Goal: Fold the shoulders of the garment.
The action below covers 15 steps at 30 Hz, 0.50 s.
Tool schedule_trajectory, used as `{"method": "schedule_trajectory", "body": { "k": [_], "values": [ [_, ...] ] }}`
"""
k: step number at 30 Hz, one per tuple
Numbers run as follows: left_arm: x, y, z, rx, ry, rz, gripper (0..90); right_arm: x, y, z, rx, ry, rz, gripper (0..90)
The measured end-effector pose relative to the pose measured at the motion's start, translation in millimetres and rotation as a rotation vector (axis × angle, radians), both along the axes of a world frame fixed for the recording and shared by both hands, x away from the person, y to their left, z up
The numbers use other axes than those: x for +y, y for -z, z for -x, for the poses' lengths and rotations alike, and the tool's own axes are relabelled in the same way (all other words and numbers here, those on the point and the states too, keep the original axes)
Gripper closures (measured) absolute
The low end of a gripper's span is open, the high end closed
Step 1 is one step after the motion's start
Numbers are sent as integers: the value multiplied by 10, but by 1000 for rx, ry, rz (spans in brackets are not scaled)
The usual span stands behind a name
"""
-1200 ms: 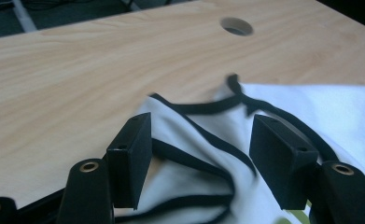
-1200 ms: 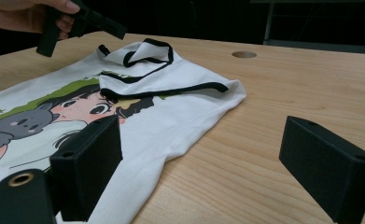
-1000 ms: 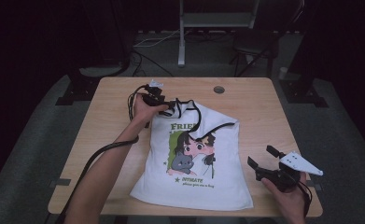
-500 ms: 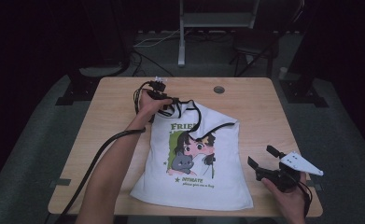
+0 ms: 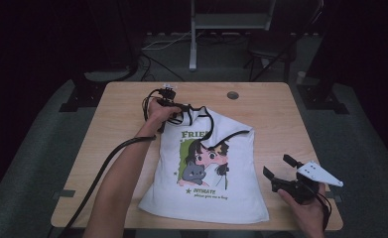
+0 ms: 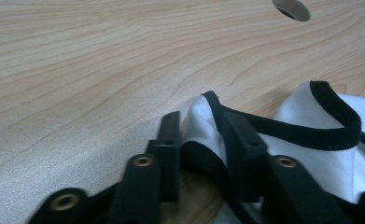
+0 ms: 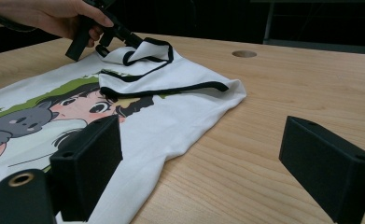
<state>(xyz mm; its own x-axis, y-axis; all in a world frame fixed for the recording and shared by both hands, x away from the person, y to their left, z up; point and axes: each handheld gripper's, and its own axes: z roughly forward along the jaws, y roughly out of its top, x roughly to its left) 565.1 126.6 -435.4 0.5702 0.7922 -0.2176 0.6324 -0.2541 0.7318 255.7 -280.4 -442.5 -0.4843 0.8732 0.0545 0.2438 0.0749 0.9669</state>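
The left gripper (image 5: 180, 110) is pinching the black-trimmed top corner of the white T-shirt (image 5: 209, 173), its jaws having just been closing onto the fabric. The T-shirt is lying print-up across the middle of the wooden table (image 5: 127, 119), below the table's round hole (image 5: 232, 95). Right of the T-shirt's lower hem, the right gripper (image 5: 277, 171) is hovering with jaws spread wide and empty.

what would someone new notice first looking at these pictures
The white tank top with its cartoon girl and cat print lies spread over the middle of the wooden table. At its far black-trimmed strap the left gripper has just been closing, with a fold of the white fabric between its fingers. The right gripper rests open at the table's near right edge, apart from the shirt.
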Motion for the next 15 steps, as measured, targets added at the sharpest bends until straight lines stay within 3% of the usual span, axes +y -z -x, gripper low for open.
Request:
{"method": "schedule_trajectory", "body": {
  "k": [2, 5, 10, 15],
  "values": [
    [0, -5, 14, -24, 13, 8, 807, 0, 0, 0, 0, 0, 0, 126],
    [-15, -33, 35, -49, 22, 21, 851, -3, 0, 0, 0, 0, -3, 126],
    [-29, -149, 98, -99, 24, 46, 860, -3, 0, 2, -1, -1, -3, 126],
    [-43, -352, 196, -161, 46, 59, 857, -3, 0, 3, 0, -2, -6, 126]
  ]
}}
